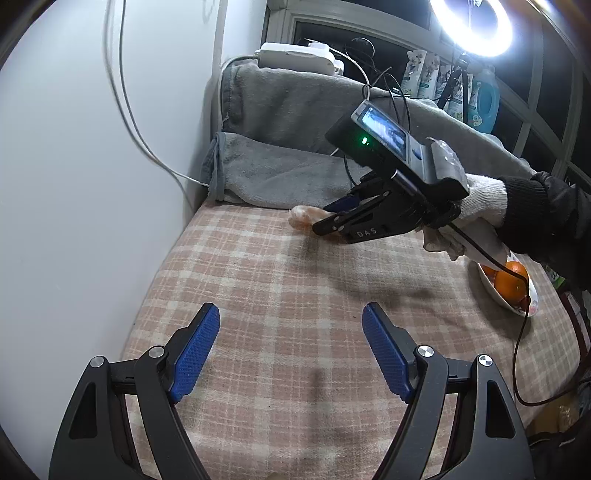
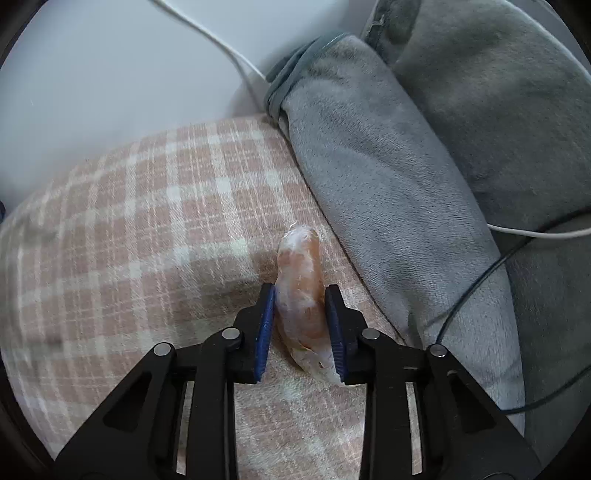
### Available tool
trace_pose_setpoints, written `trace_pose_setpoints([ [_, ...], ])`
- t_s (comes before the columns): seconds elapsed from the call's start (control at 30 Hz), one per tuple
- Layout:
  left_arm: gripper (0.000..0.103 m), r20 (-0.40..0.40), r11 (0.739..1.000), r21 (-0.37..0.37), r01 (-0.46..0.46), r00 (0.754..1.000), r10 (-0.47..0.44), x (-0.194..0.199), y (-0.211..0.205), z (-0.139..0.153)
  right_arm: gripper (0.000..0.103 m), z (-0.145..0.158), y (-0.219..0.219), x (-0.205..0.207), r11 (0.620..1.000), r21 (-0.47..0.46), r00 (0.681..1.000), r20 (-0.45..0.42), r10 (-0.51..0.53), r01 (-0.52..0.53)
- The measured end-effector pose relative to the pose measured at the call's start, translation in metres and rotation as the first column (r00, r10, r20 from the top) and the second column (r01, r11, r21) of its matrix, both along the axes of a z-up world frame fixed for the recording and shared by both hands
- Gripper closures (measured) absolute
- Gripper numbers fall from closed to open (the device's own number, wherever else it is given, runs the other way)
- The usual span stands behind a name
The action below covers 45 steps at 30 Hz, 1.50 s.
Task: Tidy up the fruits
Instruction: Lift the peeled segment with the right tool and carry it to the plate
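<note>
Glaring ring light (image 1: pixel 474 26) upper right, dim room, fisheye-warped edges

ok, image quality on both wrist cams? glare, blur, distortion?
Left wrist: ring light blows out top right, fisheye bends the wall, right gripper casts a soft shadow on the plaid cloth. Right wrist: even light, no glare, orange segment sharp, left edge smeared.

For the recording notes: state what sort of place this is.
Probably a room at home: a checked blanket serves as the work surface, a folded grey blanket lies by the wall, and detergent bottles line the window.
</note>
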State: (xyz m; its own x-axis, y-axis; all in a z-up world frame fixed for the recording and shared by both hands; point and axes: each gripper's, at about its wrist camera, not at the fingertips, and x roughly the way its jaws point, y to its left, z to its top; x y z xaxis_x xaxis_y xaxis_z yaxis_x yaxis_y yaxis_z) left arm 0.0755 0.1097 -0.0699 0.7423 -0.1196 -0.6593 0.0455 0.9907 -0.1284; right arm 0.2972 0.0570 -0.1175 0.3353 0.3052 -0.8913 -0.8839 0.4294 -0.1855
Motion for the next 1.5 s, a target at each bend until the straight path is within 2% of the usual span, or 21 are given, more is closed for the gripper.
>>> trace_pose_setpoints([
  [0.33, 0.023, 0.012, 1.000, 0.003, 0.013, 1.000, -0.013, -0.002, -0.006, 0.004, 0.077, 0.024, -0.016, -0.025, 0.996, 0.085, 0.999, -0.014, -0.033, 0.034],
  [1.03, 0.023, 0.052, 0.998, 0.036, 0.056, 0.997, -0.057, -0.024, -0.032, 0.023, 0.078, 0.076, -0.095, -0.064, 0.957, 0.254, 0.990, -0.008, -0.141, 0.138],
  [1.3, 0.023, 0.070, 0.995, 0.048, 0.091, 0.993, -0.095, -0.032, -0.050, 0.031, 0.077, 0.096, -0.141, -0.081, 0.922, 0.316, 0.974, -0.027, -0.225, 0.222],
  [1.5, 0.023, 0.074, 0.990, 0.054, 0.128, 0.988, -0.132, -0.034, -0.066, 0.033, 0.078, 0.112, -0.189, -0.100, 0.876, 0.374, 0.948, -0.033, -0.315, 0.304],
])
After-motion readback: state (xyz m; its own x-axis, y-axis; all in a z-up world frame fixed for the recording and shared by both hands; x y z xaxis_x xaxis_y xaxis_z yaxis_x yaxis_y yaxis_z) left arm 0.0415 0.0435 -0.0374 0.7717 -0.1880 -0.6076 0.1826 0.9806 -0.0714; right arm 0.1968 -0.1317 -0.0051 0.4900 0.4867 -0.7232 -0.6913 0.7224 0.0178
